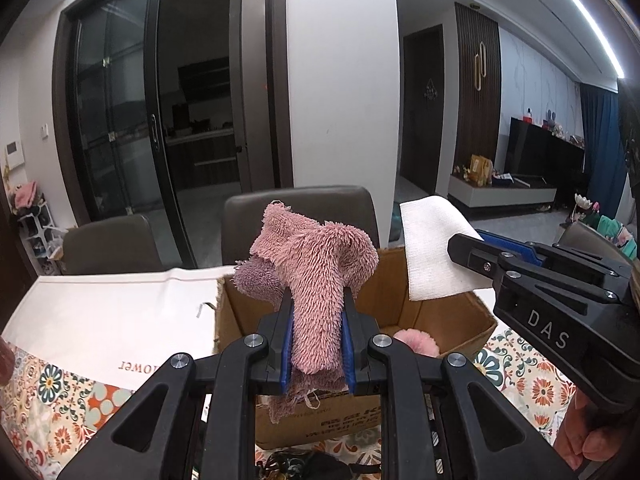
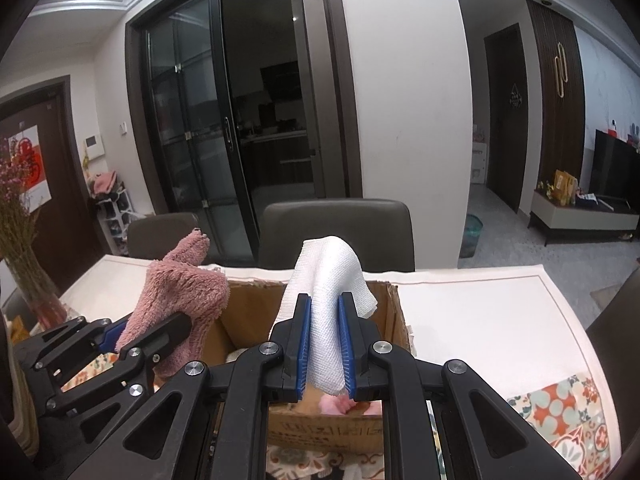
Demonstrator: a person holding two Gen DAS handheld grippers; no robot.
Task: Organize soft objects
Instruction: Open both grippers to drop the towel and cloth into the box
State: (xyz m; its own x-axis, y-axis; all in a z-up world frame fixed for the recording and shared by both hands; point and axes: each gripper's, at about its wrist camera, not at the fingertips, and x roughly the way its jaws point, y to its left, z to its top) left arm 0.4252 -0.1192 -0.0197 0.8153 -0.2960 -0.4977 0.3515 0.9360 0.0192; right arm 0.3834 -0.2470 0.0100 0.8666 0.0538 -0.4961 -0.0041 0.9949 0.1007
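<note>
My left gripper [image 1: 316,320] is shut on a fluffy pink cloth [image 1: 316,268] and holds it up over an open cardboard box [image 1: 452,320]. My right gripper [image 2: 325,320] is shut on a white woven cloth [image 2: 330,280] above the same box [image 2: 256,308]. In the left wrist view the white cloth [image 1: 432,248] and right gripper [image 1: 472,246] show at right. In the right wrist view the pink cloth [image 2: 180,288] and left gripper [image 2: 160,330] show at left. A pink fluffy item [image 1: 416,340] lies inside the box, also seen in the right wrist view [image 2: 340,404].
The box stands on a table with a white runner [image 1: 108,312] over a patterned floral cloth [image 1: 56,396]. Grey chairs [image 2: 336,232] stand behind the table. A vase of dried flowers [image 2: 24,240] stands at the table's left. A dark object [image 1: 304,464] lies at the near edge.
</note>
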